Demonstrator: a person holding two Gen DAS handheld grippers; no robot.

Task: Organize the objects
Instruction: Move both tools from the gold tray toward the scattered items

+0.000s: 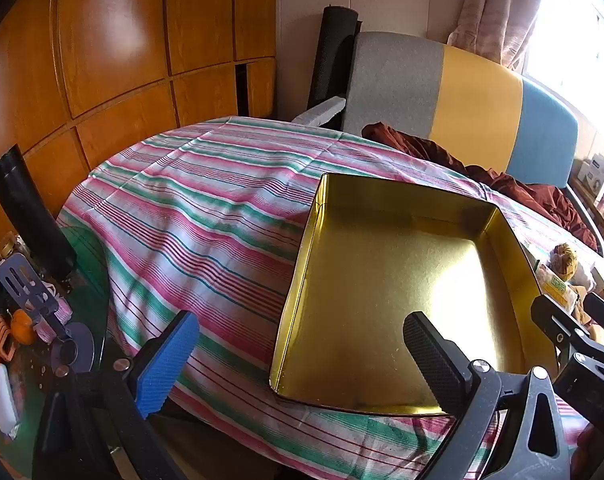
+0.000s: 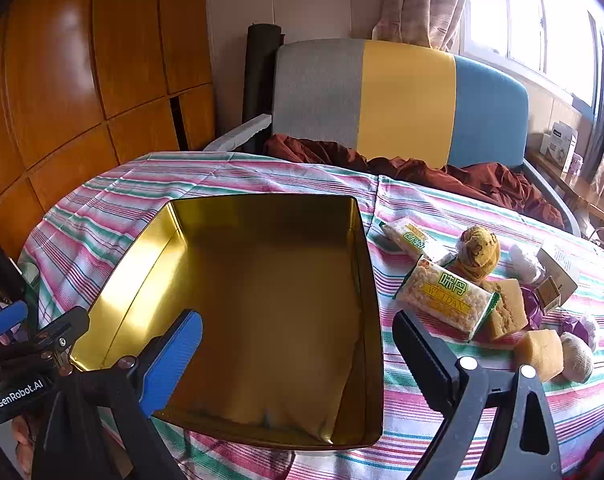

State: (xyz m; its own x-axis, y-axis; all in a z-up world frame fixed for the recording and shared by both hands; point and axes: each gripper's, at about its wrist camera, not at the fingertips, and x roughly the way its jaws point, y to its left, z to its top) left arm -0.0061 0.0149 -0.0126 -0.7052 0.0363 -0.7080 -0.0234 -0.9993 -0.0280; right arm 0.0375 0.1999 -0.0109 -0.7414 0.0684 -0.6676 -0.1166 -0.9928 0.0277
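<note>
An empty gold metal tin (image 1: 386, 296) sits open on the striped tablecloth; it also shows in the right wrist view (image 2: 262, 300). My left gripper (image 1: 302, 360) is open and empty, hovering over the tin's near left corner. My right gripper (image 2: 298, 364) is open and empty above the tin's near right part. To the tin's right lie snack packets (image 2: 446, 292), a second packet (image 2: 410, 238), a yellow-brown yarn ball (image 2: 478, 250), sponge blocks (image 2: 540, 354) and a beige ball (image 2: 578, 356). The snack packet and yarn show at the right edge in the left wrist view (image 1: 558, 276).
A grey, yellow and blue sofa (image 2: 406, 96) with a rust-red cloth (image 2: 422, 168) stands behind the table. Wooden panelling (image 1: 102, 60) lines the left. A side surface at the left holds a spatula (image 1: 26, 284), oranges (image 1: 22, 324) and a black cylinder (image 1: 30, 216).
</note>
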